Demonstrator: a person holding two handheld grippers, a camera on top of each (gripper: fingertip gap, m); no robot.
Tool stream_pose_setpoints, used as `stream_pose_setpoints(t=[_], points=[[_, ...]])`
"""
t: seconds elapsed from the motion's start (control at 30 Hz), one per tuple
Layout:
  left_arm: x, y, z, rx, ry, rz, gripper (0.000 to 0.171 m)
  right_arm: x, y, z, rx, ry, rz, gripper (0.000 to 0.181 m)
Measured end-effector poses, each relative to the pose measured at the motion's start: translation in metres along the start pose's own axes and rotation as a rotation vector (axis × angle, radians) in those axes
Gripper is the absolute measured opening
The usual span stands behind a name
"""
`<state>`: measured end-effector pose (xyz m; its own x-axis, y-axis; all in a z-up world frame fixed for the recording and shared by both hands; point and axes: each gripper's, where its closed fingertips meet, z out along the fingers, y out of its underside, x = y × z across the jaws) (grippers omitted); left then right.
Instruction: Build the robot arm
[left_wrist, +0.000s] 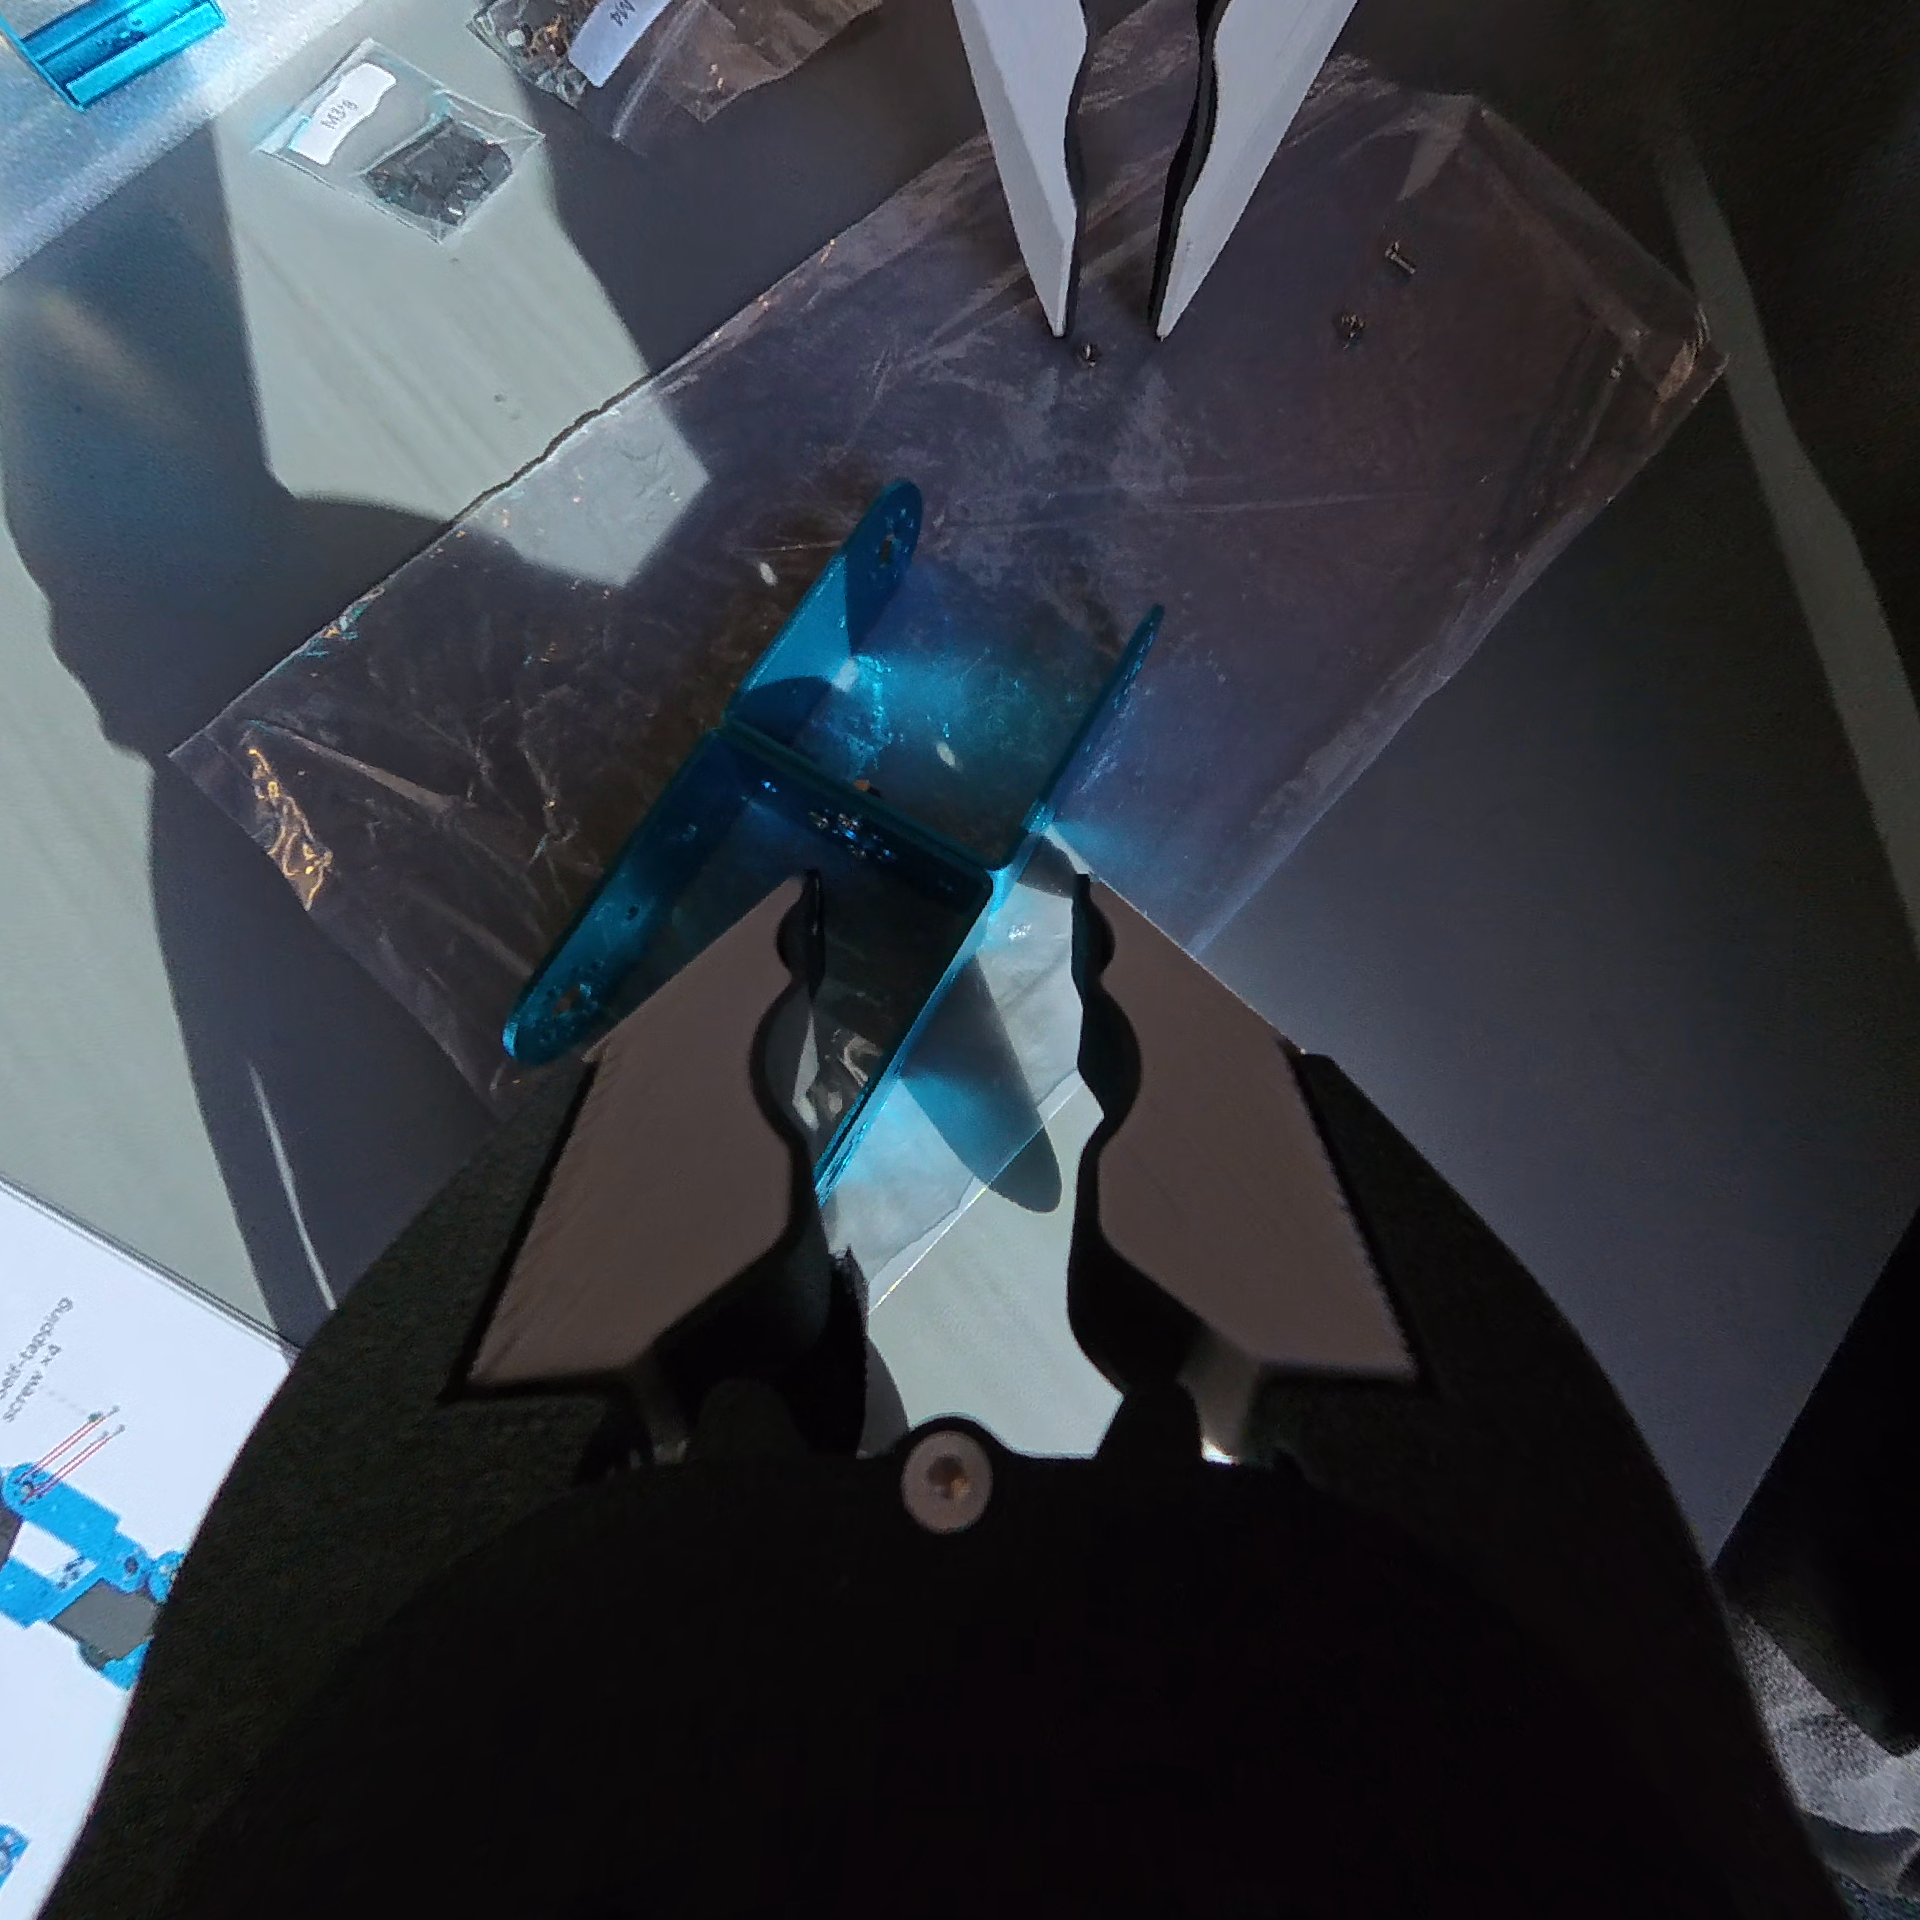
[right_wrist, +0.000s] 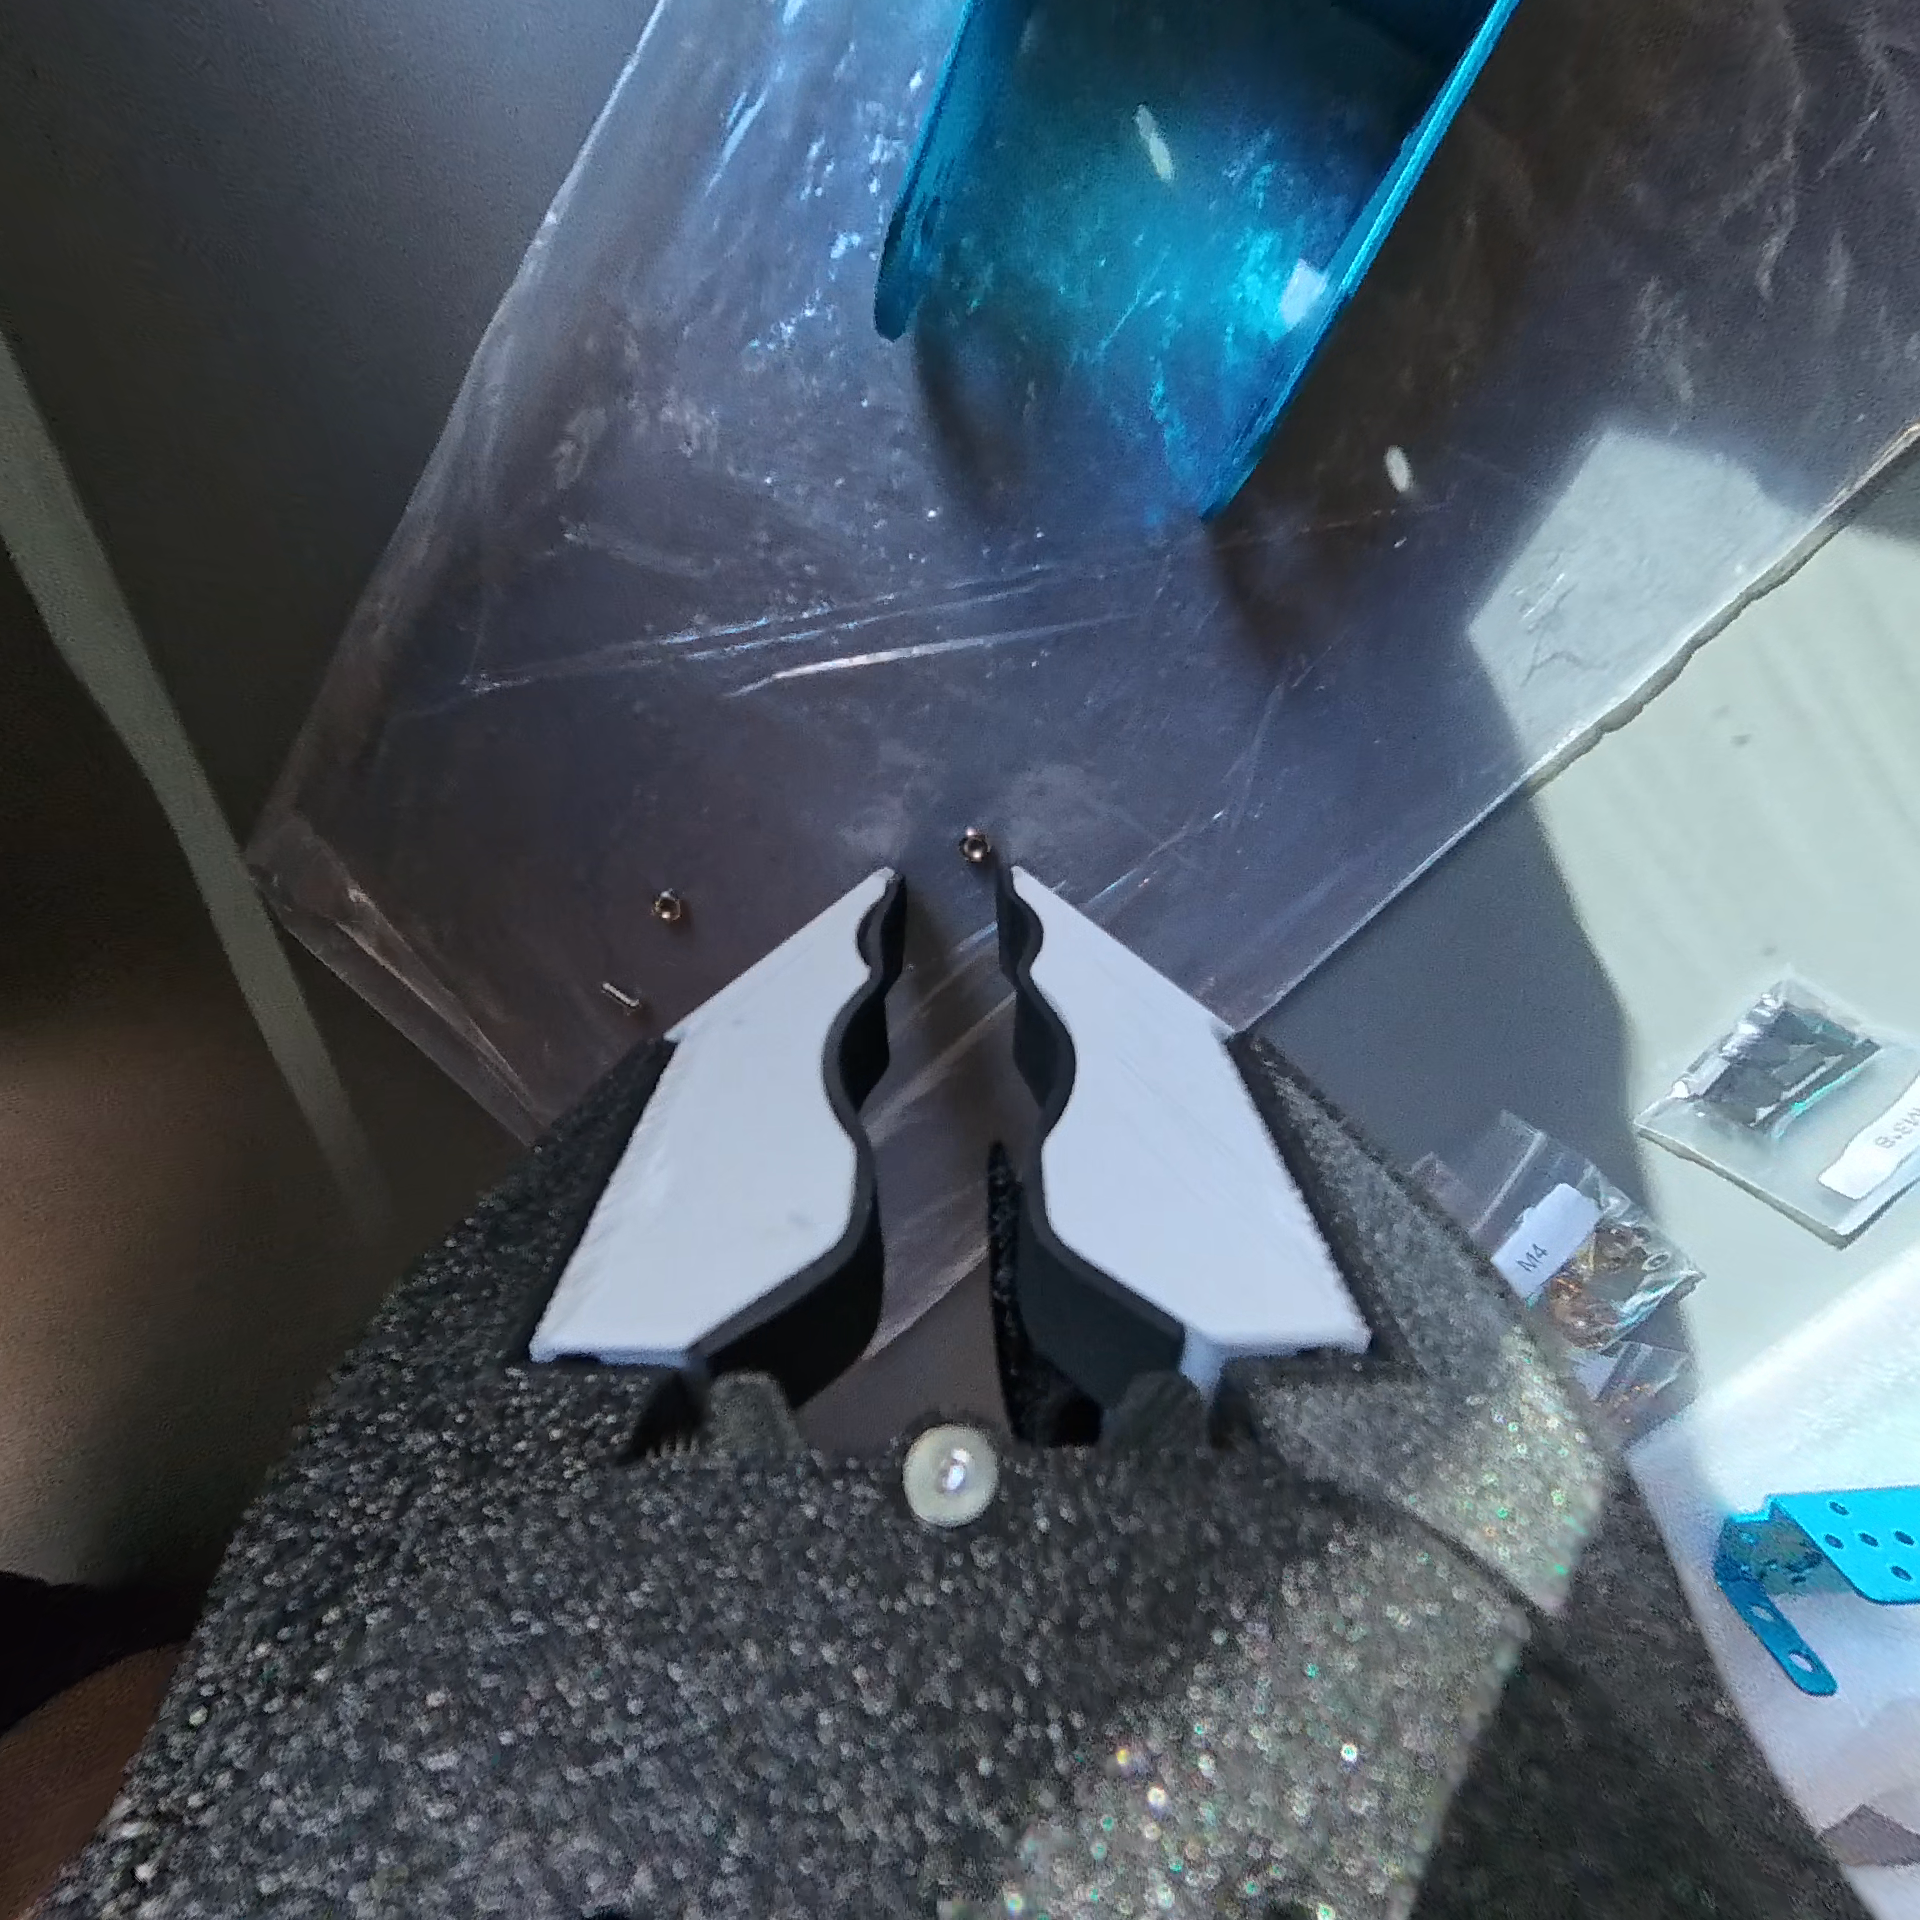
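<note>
Left gripper (left_wrist: 940, 883): jaws spread around one wall of the blue metal bracket (left_wrist: 831, 769), not pinching it.
Right gripper (right_wrist: 948, 878): jaws slightly parted, holding nothing; small nut (right_wrist: 974, 844) just beyond the tips at 12 o'clock.
Clear plastic sheet (right_wrist: 1039, 675): under both, on the surface.
Parts bags (right_wrist: 1600, 1262): at 3 o'clock.

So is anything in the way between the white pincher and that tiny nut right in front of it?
Nothing visible. The right gripper is open just short of the small nut on the clear plastic sheet, with only bare sheet between them.
</note>
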<state>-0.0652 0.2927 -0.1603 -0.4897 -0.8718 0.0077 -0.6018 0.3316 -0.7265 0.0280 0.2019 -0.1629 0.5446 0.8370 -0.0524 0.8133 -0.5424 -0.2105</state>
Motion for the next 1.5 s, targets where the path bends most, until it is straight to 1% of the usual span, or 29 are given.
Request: stream_pose_setpoints(t=[0.23,0.4,0.67,0.77,0.87,0.97,1.07,1.2,1.3,1.5], points=[[0.000,0.000,0.000,0.000,-0.001,0.005,0.047,0.004,-0.008,0.002,-0.021,0.006,-0.011,0.014],[0.001,0.000,0.000,0.000,0.002,0.005,0.047,0.007,-0.005,0.002,-0.045,0.049,-0.028,0.005],[0.001,0.000,0.000,-0.001,0.003,0.006,0.047,0.006,-0.006,0.002,-0.056,0.076,-0.065,0.004],[0.002,0.000,0.000,0.000,-0.004,0.020,0.046,0.006,-0.006,0.002,-0.040,0.097,-0.093,0.003],[0.002,0.000,0.000,-0.002,-0.004,0.025,0.046,0.007,-0.010,0.000,0.029,0.105,-0.093,0.003],[0.006,-0.001,0.000,0.000,0.025,0.018,0.047,0.012,-0.024,-0.005,0.183,0.123,-0.111,0.003],[0.009,-0.005,0.000,0.018,0.060,-0.007,0.050,0.014,-0.048,-0.010,0.353,0.167,-0.156,0.004],[0.010,-0.008,0.000,0.026,0.083,-0.019,0.054,0.016,-0.078,-0.011,0.529,0.271,-0.213,0.003],[0.011,-0.009,0.001,0.029,0.097,-0.017,0.056,0.020,-0.087,-0.005,0.562,0.337,-0.233,0.003],[0.012,-0.011,0.004,0.026,0.116,-0.005,0.056,0.032,-0.104,-0.009,0.627,0.514,-0.293,0.002]])
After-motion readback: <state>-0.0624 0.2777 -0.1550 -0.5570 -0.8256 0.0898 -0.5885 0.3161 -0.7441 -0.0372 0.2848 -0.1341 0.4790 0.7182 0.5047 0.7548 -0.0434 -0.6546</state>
